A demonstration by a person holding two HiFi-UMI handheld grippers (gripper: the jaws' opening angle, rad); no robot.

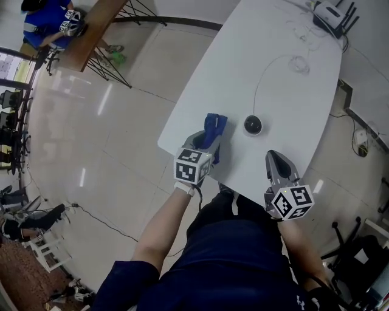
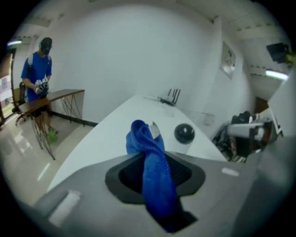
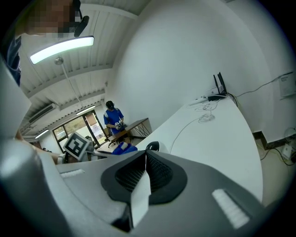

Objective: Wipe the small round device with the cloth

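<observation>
The small round black device (image 1: 253,125) sits on the white table (image 1: 285,97) near its front edge, with a thin cable running away from it. My left gripper (image 1: 208,141) is just left of the device, shut on a blue cloth (image 1: 214,129). In the left gripper view that cloth (image 2: 152,171) hangs bunched between the jaws, and the device (image 2: 184,133) lies a short way beyond to the right. My right gripper (image 1: 275,157) hovers over the table's front edge, right of the device, shut with nothing in it. In the right gripper view the device (image 3: 152,146) peeks over the closed jaws of the right gripper (image 3: 145,156).
A router with antennas (image 1: 333,15) and a coiled cable (image 1: 299,63) lie at the table's far end. A person in blue (image 1: 45,24) stands at a wooden desk (image 1: 91,30) far left. A black chair (image 1: 364,255) stands on the floor at the right.
</observation>
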